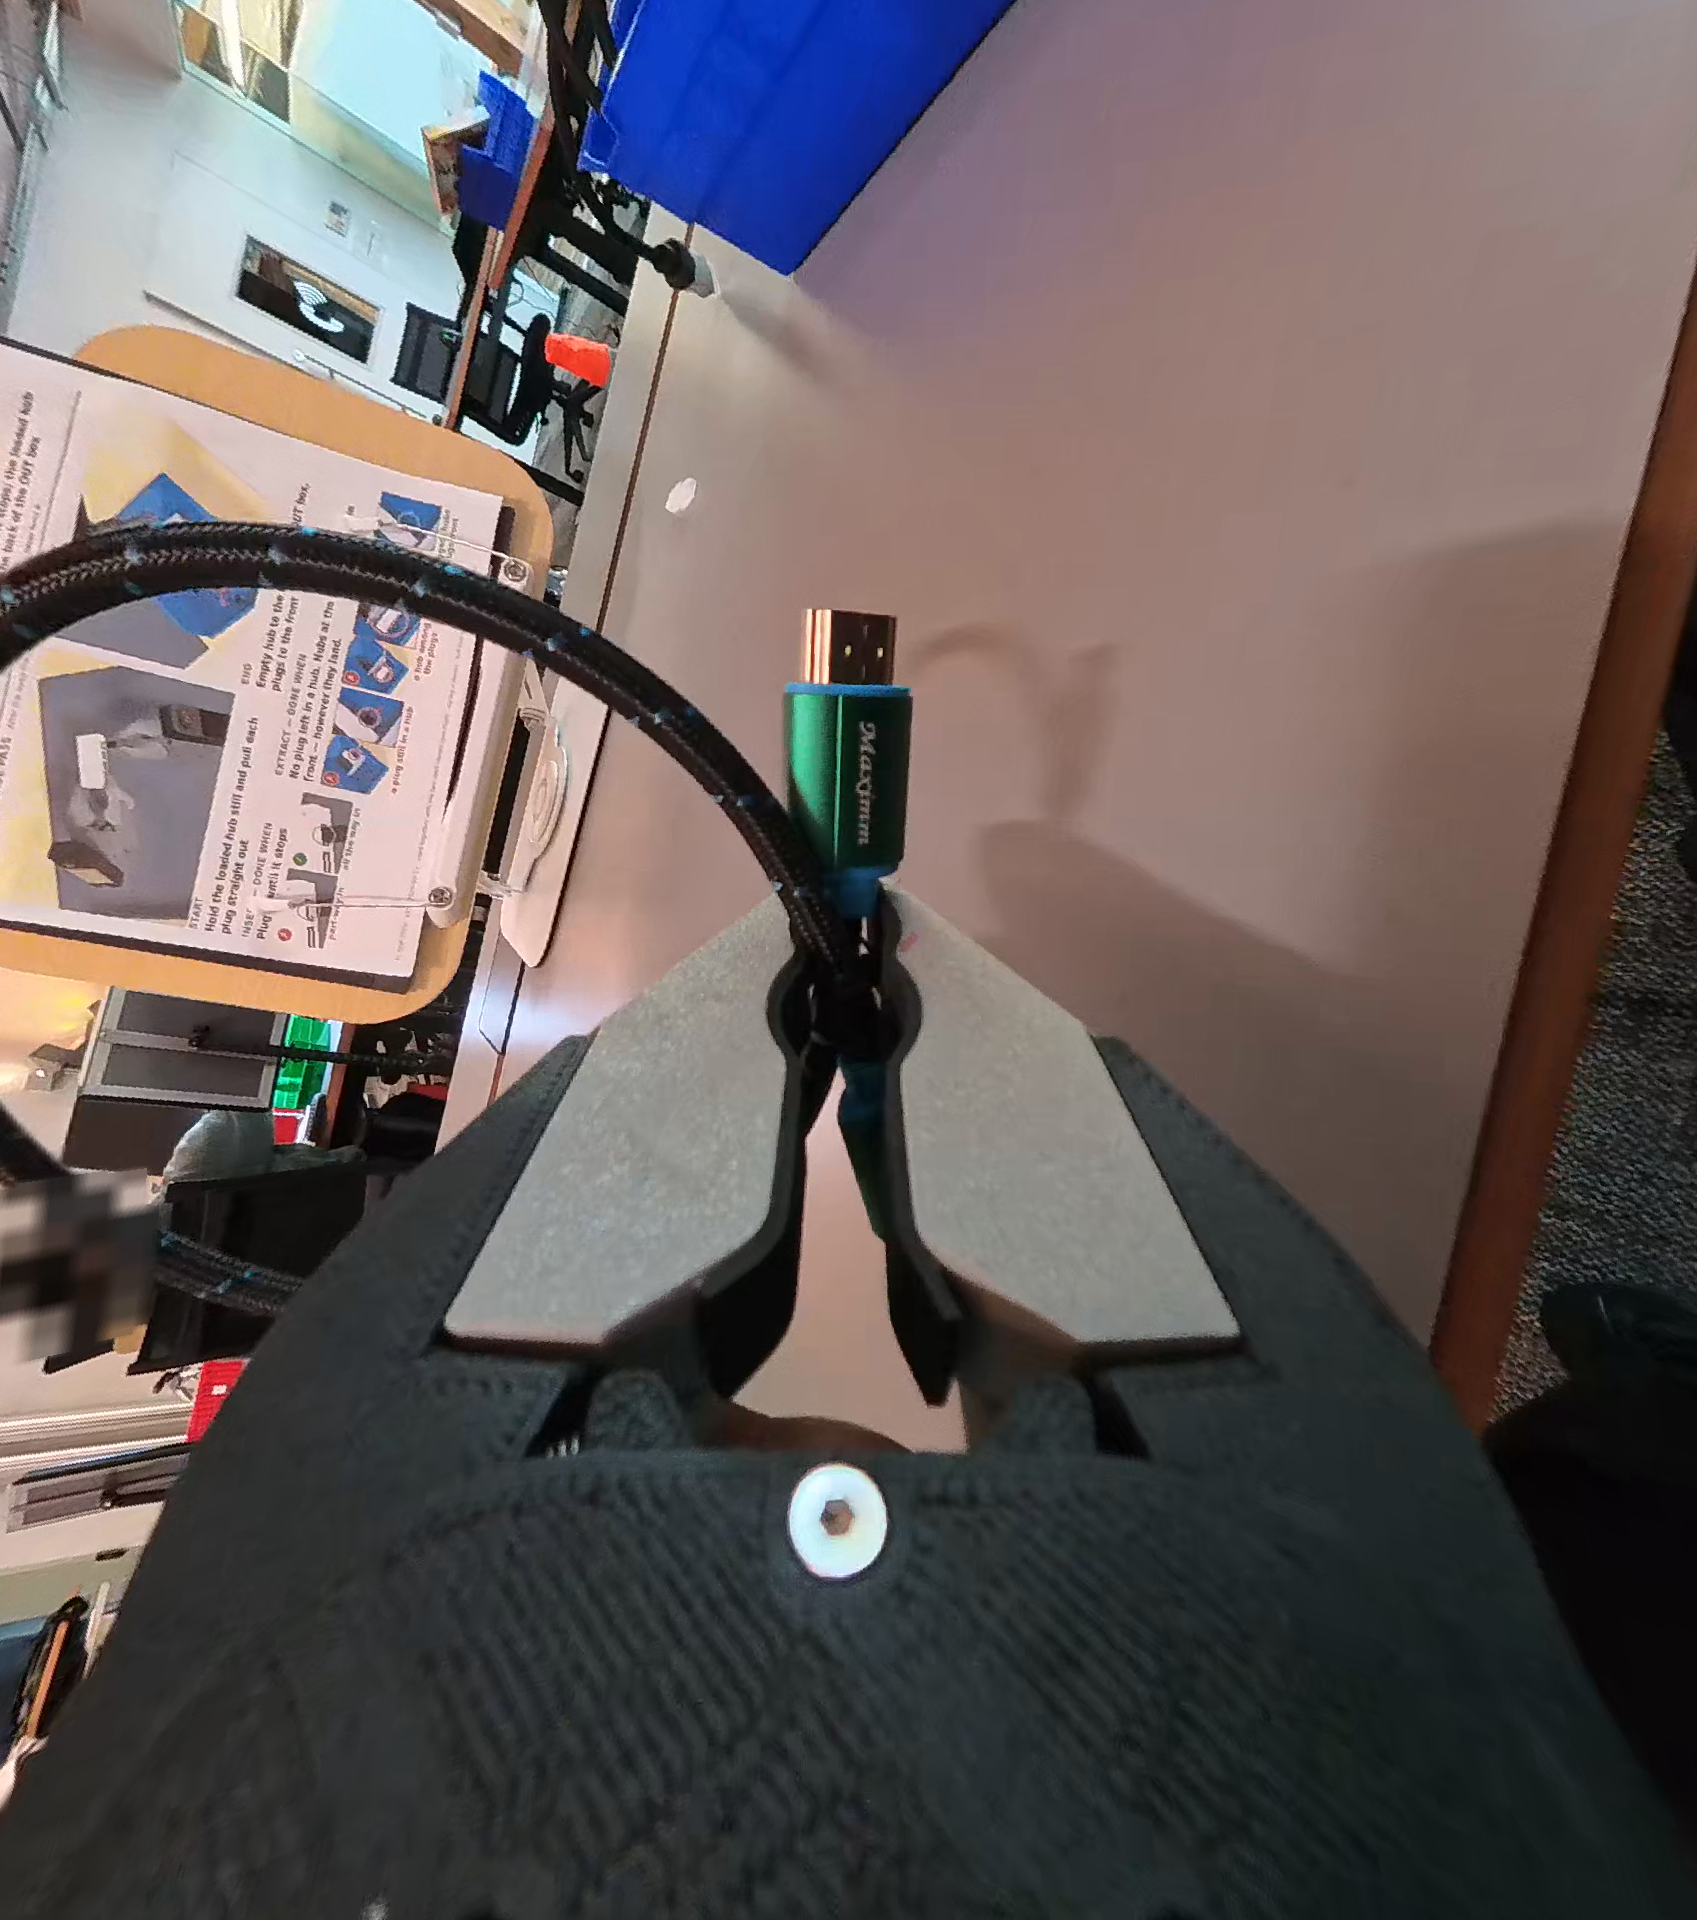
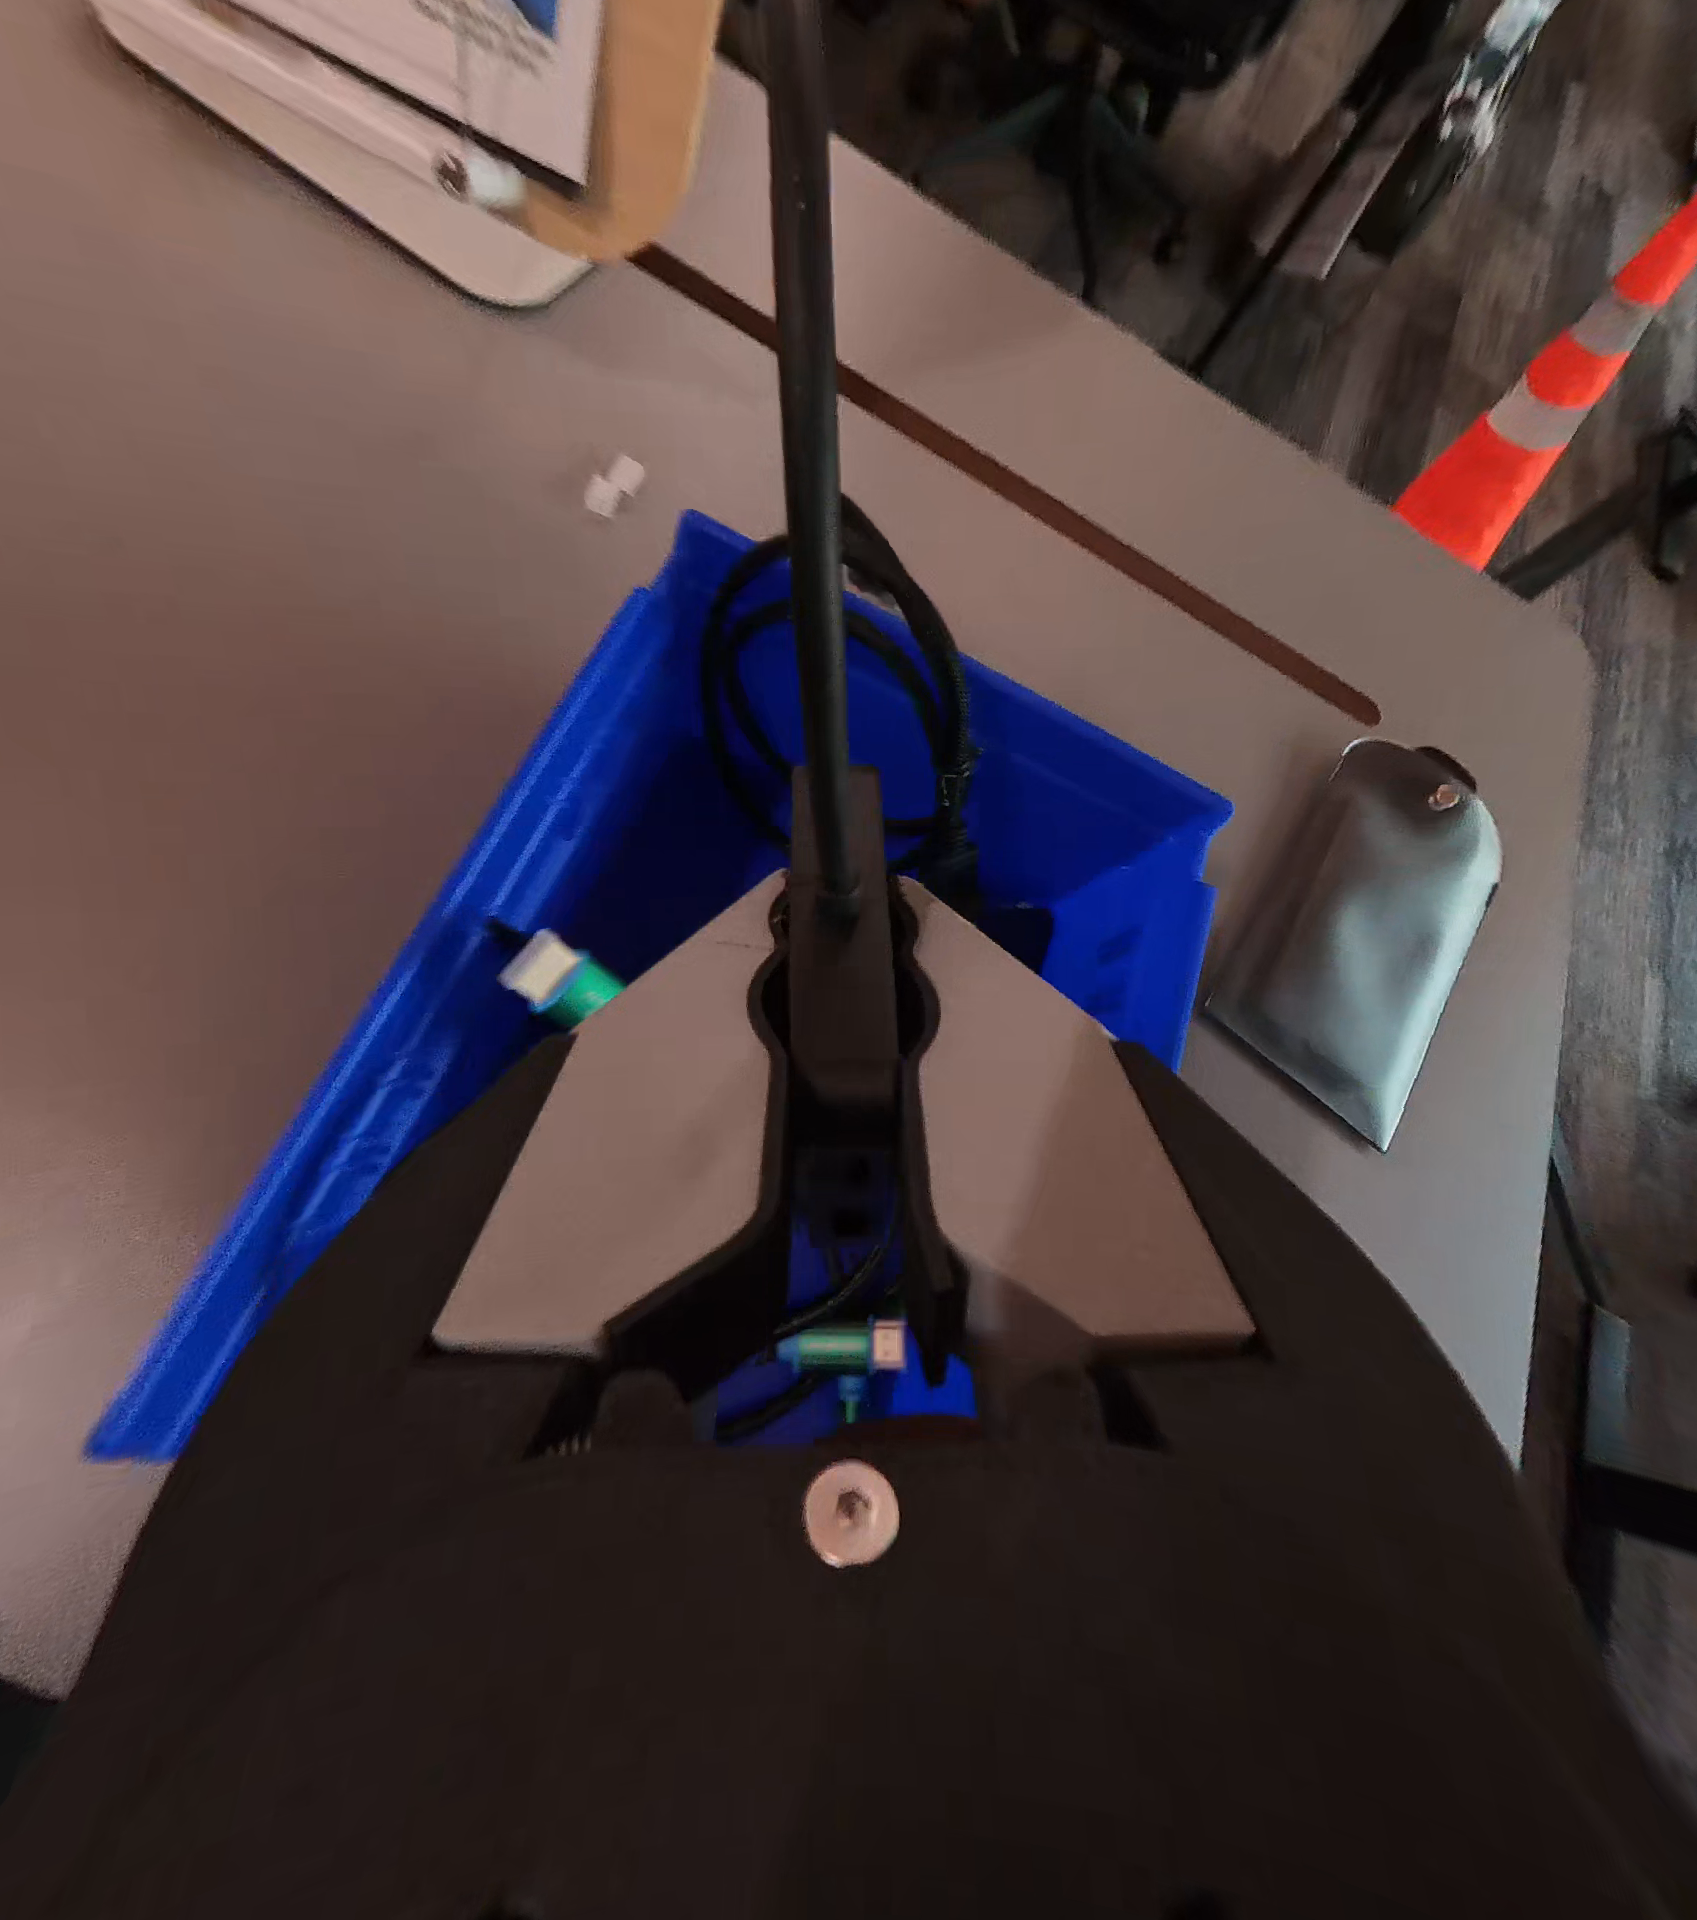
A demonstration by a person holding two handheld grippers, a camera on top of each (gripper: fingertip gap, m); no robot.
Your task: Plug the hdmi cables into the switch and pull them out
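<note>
An HDMI plug [image 1: 846,769] with a green shell and bare metal tip is seen held upright above the grey surface [image 1: 1239,520], the left claw [image 1: 849,914] clenched on the cable just behind the shell, while the braided black cable [image 1: 324,566] loops away toward nine o'clock in front of a printed instruction sheet on a board [image 1: 231,665]. In the right wrist view, the right claw [image 2: 844,904] is clamped on a dark, slim block with small ports, taken to be the switch [image 2: 839,997], though blur makes that uncertain; a black lead [image 2: 808,416] rises from it toward twelve o'clock. No plug is yet seated in it by the left claw. For a clean insertion, the plug would best be turned so its wide face matches the port, brought in dead straight, and pushed only once the tip is felt to enter, with the switch held rigid against the push; since the grip is on the cord, not the shell, the plug may pivot under load. Beneath the right claw sits a blue bin [image 2: 553,831] on the surface, in which a coiled black cable [image 2: 854,665] lies at twelve o'clock, one green-shelled plug [image 2: 563,982] at nine o'clock and another [image 2: 844,1348] near six o'clock. A grey pouch [image 2: 1363,935] rests just beside the bin at three o'clock.
</note>
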